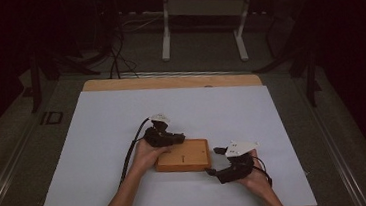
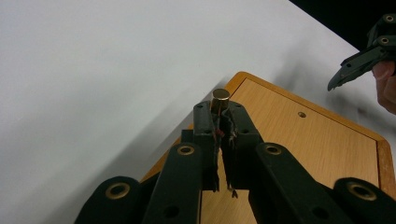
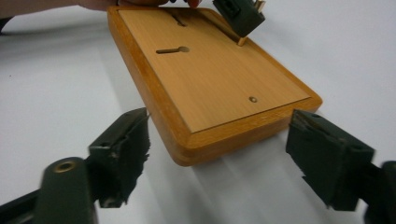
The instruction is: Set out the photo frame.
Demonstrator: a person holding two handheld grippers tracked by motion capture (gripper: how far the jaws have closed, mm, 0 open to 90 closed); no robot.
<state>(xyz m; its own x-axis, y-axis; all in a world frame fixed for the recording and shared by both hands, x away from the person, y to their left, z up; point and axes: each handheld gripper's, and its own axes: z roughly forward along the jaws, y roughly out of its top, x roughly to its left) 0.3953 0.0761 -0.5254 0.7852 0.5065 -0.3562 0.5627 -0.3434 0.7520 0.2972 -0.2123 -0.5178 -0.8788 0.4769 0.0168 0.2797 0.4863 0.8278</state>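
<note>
Wooden and flat, the board [image 1: 183, 155] lies on the white sheet [image 1: 99, 140] near the table's front edge in the high view, between the two hands. The left gripper [image 1: 176, 138] rests at the board's far left corner; the right gripper [image 1: 215, 161] sits at its near right corner.

In the left gripper view, the jaws are clamped on a small brass peg [image 2: 220, 100] standing at the board's corner.

In the right gripper view, the jaws stand wide apart on either side of the board's corner [image 3: 205, 144], not touching it.
</note>
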